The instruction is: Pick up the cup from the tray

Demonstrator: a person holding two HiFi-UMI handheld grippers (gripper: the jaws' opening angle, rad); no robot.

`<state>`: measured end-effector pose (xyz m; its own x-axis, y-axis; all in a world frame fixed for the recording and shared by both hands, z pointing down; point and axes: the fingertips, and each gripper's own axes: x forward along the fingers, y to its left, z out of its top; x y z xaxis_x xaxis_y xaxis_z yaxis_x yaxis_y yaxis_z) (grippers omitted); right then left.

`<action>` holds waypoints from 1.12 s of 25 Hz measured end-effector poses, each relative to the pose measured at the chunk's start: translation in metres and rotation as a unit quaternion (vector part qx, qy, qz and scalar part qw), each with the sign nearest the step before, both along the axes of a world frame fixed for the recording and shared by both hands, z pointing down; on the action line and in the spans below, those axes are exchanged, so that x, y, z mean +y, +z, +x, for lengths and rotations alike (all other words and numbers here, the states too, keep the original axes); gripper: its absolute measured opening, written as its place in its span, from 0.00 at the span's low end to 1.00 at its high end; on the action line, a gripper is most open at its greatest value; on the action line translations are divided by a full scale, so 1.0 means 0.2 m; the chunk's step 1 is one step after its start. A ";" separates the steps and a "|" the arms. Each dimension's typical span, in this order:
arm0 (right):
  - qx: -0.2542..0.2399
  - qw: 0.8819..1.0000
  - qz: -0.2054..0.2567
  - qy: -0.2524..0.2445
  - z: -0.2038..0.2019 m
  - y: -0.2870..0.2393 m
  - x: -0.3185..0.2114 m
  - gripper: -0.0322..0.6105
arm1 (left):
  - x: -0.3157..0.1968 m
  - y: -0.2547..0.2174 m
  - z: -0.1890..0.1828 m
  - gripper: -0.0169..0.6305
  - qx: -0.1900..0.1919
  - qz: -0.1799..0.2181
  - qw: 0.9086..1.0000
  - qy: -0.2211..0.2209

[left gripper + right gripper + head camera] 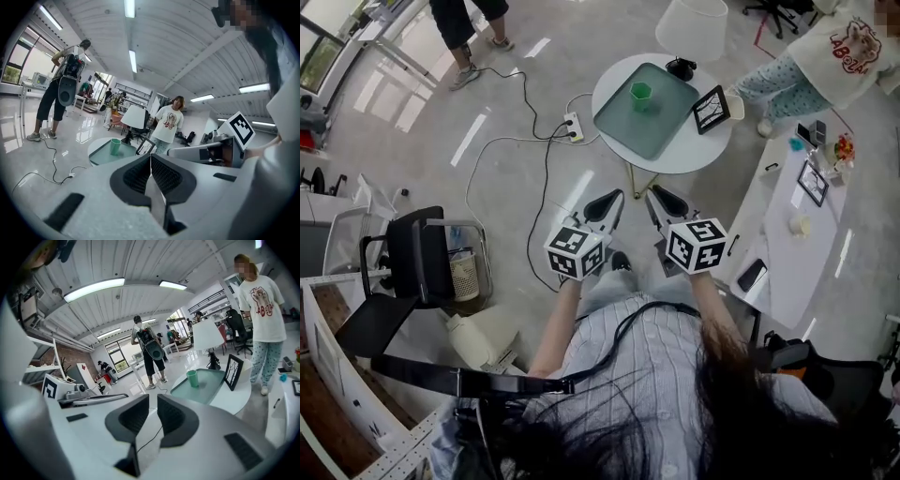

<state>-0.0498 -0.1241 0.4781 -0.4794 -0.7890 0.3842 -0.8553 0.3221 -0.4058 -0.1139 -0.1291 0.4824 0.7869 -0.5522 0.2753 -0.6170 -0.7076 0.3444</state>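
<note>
I have both grippers held low in front of me, well short of the round white table (pixel 711 154). The green cup (pixel 640 94) stands upright on the far-left part of the green tray (pixel 664 127), and that tray lies on the table top. In the head view the left gripper (pixel 609 199) and the right gripper (pixel 656 197) sit side by side over the floor, both aimed toward the table, with the cup well apart from either and ahead of them.

In the left gripper view, the left gripper's (pixel 150 158) pads are pressed together with nothing pinched between them. The cup (pixel 115 146) appears above and left of the jaw tips, far off on the tray (pixel 99 158).

In the right gripper view, the right gripper's (pixel 153 403) jaws stand a narrow slit apart and hold nothing. The cup (pixel 192 378) shows up and to the right of the tips, on the tray (pixel 208 391), near a black picture frame (pixel 233 372) propped at the tray's edge.
</note>
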 end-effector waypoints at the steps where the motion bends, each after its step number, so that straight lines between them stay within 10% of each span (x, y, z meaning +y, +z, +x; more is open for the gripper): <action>1: 0.001 1.000 -0.001 0.003 0.01 0.00 -0.01 0.16 | -0.01 0.01 0.00 0.05 0.001 -0.002 1.000 0.002; 28: -0.005 0.999 -0.041 0.000 0.23 0.20 -0.71 0.16 | -0.72 0.23 0.19 0.05 -0.014 -0.035 0.999 -0.001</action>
